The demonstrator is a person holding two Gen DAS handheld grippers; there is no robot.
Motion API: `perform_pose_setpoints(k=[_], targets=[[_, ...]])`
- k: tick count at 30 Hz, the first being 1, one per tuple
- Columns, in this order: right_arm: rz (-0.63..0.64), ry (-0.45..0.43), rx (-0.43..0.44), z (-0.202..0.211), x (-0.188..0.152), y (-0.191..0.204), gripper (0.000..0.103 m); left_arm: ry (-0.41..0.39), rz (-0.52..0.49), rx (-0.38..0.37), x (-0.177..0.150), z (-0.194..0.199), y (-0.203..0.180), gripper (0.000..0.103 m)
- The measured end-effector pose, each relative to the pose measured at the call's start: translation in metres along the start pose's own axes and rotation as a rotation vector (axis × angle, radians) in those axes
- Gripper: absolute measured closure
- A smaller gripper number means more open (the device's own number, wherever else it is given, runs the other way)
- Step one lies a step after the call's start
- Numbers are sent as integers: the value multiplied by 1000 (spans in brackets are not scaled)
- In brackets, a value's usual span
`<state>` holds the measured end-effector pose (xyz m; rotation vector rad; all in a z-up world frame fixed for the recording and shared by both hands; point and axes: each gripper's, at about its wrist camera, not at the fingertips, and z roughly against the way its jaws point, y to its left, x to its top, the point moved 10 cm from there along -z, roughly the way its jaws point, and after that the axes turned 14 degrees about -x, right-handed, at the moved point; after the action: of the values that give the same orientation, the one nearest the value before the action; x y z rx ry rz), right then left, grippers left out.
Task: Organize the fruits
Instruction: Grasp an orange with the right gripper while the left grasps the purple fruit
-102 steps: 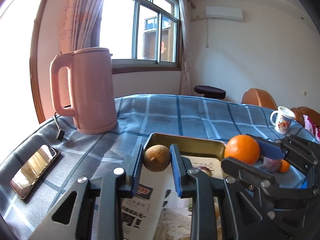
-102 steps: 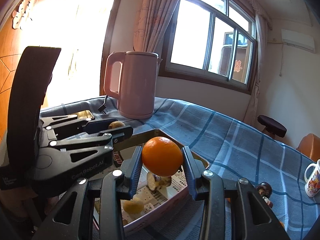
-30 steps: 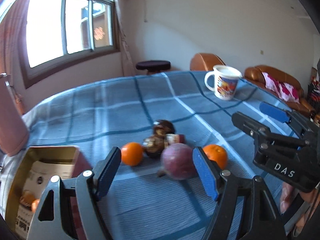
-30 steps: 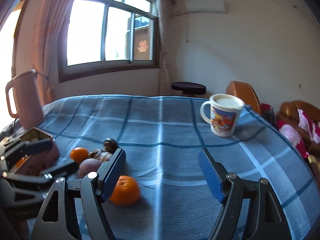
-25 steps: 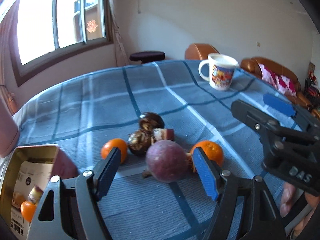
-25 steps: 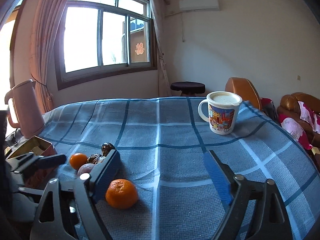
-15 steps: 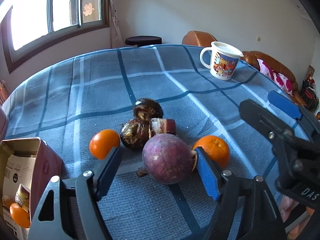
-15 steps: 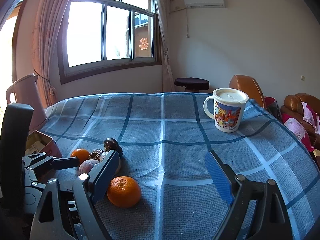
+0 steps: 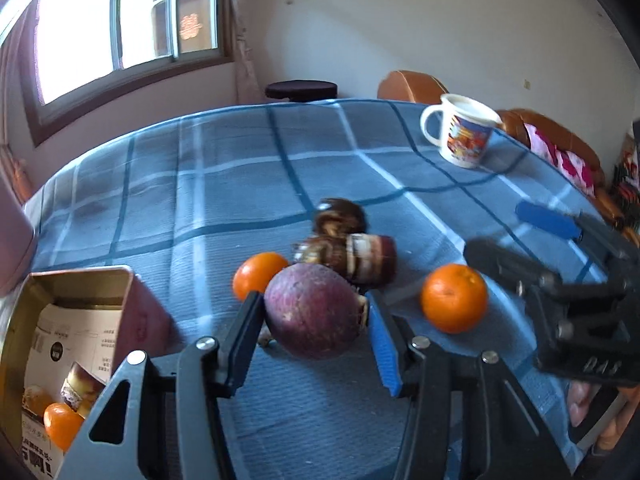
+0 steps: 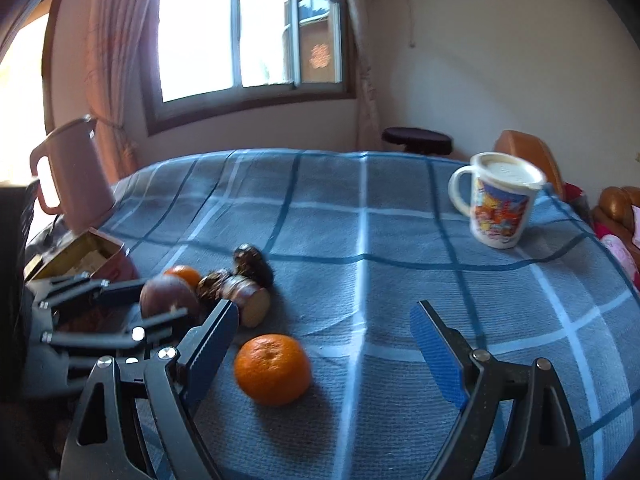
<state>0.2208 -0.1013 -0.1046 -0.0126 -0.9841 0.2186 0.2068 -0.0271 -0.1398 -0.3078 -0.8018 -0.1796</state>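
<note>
Straddling round purple fruit (image 9: 314, 314), left gripper (image 9: 316, 338) part-open, not clamped; right gripper (image 10: 326, 344) wide, empty; gold tin box (image 9: 24, 320) holds few fruits; two oranges, dark fruits remain.

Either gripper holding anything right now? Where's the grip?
Left gripper brackets the purple fruit at its widest sides; firm contact cannot be told, and the fruit looks still on the cloth. Right gripper is open, holding nothing.

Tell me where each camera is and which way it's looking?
Left wrist: on the left gripper, looking across the blue checked tablecloth; its jaws flank the round purple fruit, and the right gripper shows too.
Right wrist: on the right gripper, jaws wide around the round orange tangerine, facing the window.
Both see the white cartoon mug.
</note>
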Motion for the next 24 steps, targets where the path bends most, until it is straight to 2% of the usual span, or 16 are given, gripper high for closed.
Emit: perform_pose_setpoints(k=[7,8,10,11,12,16,24], targets=[[97,117,64,-17,-17,25,15,-1,20,-9,-1,-2,5,49],[112,132,74,-19,-20,29,18,0,25,-10,-1,-2,6,49],[131,171,101,-24,-26,35,33,-1,32,-19,-2,-2,7,49],[136,188,104,-26,-29,36,48,0,27,-20,-2,-2,6,49],[139,201,114,-28,-31,37,51,3,19,-22,-2,-3,4,49],[151,209,116,-28,-34,39,53,4,5,-48,-4,-1,-1,50],[138,119,92,-13,-21,34,54,-36,8,-80,-2,8,-3,50]])
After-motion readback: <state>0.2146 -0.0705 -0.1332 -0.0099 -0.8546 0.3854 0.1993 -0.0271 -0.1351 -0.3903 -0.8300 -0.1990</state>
